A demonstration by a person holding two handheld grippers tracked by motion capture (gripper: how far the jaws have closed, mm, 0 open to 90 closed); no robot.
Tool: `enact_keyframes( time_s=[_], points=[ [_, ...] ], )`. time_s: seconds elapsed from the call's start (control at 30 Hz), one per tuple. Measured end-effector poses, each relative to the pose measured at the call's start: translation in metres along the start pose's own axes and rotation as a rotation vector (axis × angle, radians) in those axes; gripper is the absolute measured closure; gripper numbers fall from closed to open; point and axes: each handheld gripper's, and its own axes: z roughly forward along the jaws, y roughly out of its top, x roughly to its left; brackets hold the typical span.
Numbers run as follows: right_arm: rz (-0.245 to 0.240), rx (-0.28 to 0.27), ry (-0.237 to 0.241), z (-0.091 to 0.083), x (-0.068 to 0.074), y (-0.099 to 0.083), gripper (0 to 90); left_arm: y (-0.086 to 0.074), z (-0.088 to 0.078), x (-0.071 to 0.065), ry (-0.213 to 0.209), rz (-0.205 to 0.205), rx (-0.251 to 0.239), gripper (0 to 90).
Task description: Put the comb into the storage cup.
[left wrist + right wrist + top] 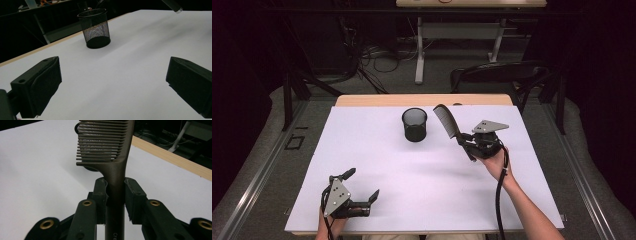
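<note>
One white sheet is covering the wooden table [362,165], w/ dark room, cables and desk legs behind. Black mesh wire cup [414,124] is standing upright near the far edge, centre. Dark brown plastic comb [446,120] is being held above the sheet just right of the cup, teeth end tilting toward it. Right gripper [115,192] is clamping the comb handle. Left gripper [362,185] is resting near the front-left, jaws spread wide, holding nothing.
</note>
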Motion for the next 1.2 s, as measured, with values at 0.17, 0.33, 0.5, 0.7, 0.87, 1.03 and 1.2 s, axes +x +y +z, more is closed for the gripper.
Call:
enact_keyframes(
  time_s=[0.17,0.33,0.5,0.7,0.87,1.03,1.2],
  points=[
    [-0.005,-0.024,-0.005,0.0,0.002,0.001,73.0,0.0,0.001,0.0,-0.001,-0.001,0.002,0.0],
    [-0.006,-0.046,-0.012,0.002,0.003,0.002,73.0,0.0,0.001,0.0,-0.001,-0.003,0.001,0.0],
    [-0.006,-0.06,-0.013,0.003,0.004,0.004,73.0,0.0,0.001,0.0,-0.001,-0.003,0.001,0.0],
    [-0.01,-0.076,-0.017,0.006,0.006,0.006,73.0,0.0,0.001,0.0,0.003,-0.004,0.0,0.0],
    [-0.009,-0.086,-0.015,0.008,0.007,0.01,73.0,0.0,0.001,0.0,0.003,-0.002,0.002,0.0],
    [-0.013,-0.106,-0.016,0.011,0.009,0.017,73.0,0.0,0.0,0.0,0.003,-0.001,0.002,0.1],
    [-0.017,-0.118,-0.015,0.015,0.01,0.021,73.0,0.0,0.0,0.0,0.002,-0.002,0.001,0.0]
  ],
)
